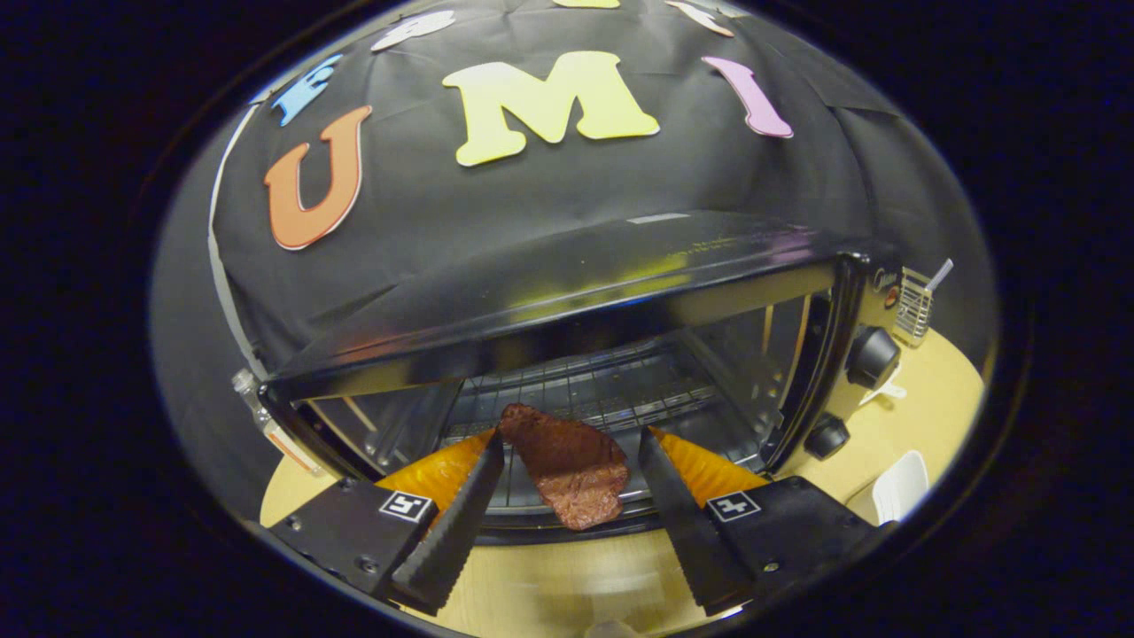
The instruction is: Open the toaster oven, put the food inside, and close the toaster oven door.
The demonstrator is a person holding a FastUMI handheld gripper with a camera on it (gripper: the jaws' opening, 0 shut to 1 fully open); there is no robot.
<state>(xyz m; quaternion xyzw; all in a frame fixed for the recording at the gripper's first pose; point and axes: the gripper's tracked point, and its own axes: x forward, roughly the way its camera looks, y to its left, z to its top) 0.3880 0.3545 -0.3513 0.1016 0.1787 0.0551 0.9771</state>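
Lying half on the rack point(585, 394) of the open toaster oven point(620, 292), the meat slice point(571, 470) overhangs its front edge; gripper point(571, 439) fingers spread wide, apparently letting it go.

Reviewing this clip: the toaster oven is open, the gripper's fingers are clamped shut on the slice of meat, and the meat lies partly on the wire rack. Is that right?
Not quite. In the gripper view the gripper is open: its fingers stand apart on either side of the slice of meat without pressing on it. The rest holds: the toaster oven is open and the meat lies partly on the wire rack.
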